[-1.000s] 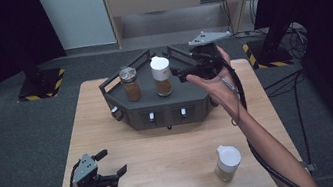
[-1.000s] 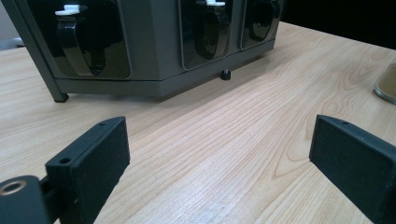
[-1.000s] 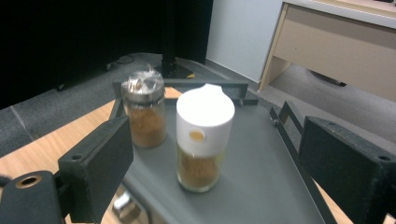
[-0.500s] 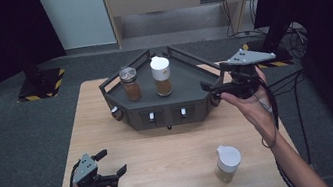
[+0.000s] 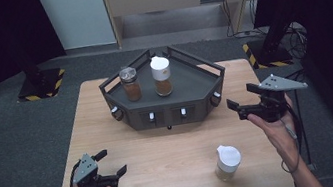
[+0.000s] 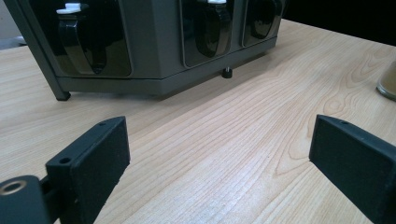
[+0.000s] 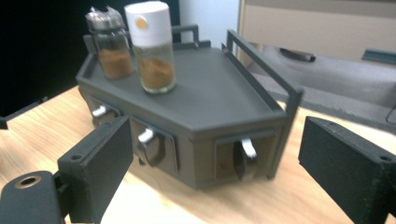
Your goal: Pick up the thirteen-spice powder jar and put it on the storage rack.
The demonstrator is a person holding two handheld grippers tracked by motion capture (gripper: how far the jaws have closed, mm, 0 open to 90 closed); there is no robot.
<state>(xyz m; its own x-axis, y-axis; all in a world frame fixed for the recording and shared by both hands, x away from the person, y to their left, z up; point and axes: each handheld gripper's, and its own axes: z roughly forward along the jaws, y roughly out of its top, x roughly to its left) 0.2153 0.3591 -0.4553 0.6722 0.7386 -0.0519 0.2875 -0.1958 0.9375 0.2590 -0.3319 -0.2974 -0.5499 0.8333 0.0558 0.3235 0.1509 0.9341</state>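
Standing at lower right, the jar [image 5: 227, 162] looks light but smooth, so grip its body below the white lid; your right gripper [image 5: 246, 104] and left gripper [image 5: 113, 163] both hold jaws spread, empty.

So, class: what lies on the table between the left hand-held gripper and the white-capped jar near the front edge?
Nothing: bare wood, seen in the high view.
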